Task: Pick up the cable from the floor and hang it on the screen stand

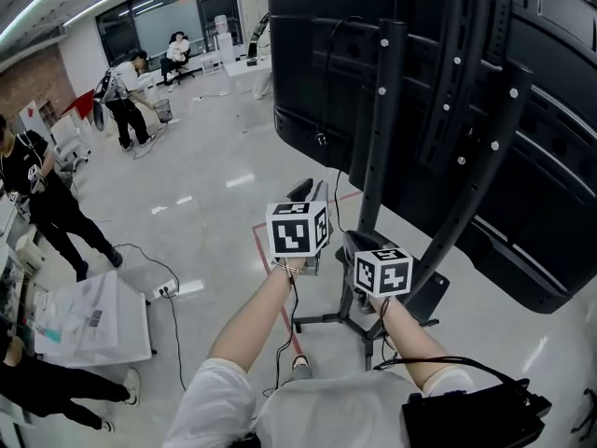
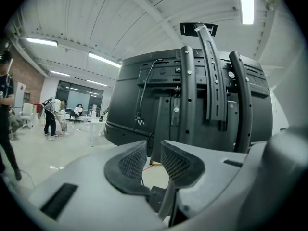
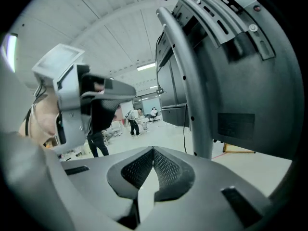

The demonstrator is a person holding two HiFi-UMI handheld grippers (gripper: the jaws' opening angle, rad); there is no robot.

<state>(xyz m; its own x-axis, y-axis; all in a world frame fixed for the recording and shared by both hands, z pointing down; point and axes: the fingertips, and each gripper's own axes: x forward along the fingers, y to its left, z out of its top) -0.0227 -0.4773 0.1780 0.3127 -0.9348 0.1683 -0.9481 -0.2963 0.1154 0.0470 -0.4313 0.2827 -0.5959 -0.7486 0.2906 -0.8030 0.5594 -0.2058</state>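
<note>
**Item 1: screen stand** (image 1: 381, 119). Dark upright posts w/ curved brackets carrying a large black screen (image 1: 560, 185), rear face toward you. Ref. landmark for all entries below.

**Item 2: black cable** (image 2: 143, 93). Off the floor. It hangs on the screen's rear panel, left of the stand's posts in the left gripper view. It arcs down from the upper part of the panel and its plug end dangles free. Neither of your grippers touches it.

**Item 3: L gripper** (image 2: 153, 153). Yours, in front of the stand, pointing at its posts. Jaws apart, nothing btwn the pads.

**Item 4: R gripper** (image 3: 153, 154). Yours, beside the L one on the stand's post side. Jaw tips meet, and it grips nothing.

**Item 5: stand base** (image 1: 322, 320). Dark legs on the floor, seen below both grippers in the head view.

**Item 6: red tape line** (image 1: 261, 248). On the floor, just left of the stand's base.

**Item 7: white power strip** (image 1: 166, 290). On the floor, well left of the stand, w/ a thin lead attached.

**Item 8: white table** (image 1: 121, 336). Papers on top, farther left of the stand than the strip.

**Item 9: ppl** (image 1: 126, 101). Several, far beyond the stand's left side. Details too small to tell.
</note>
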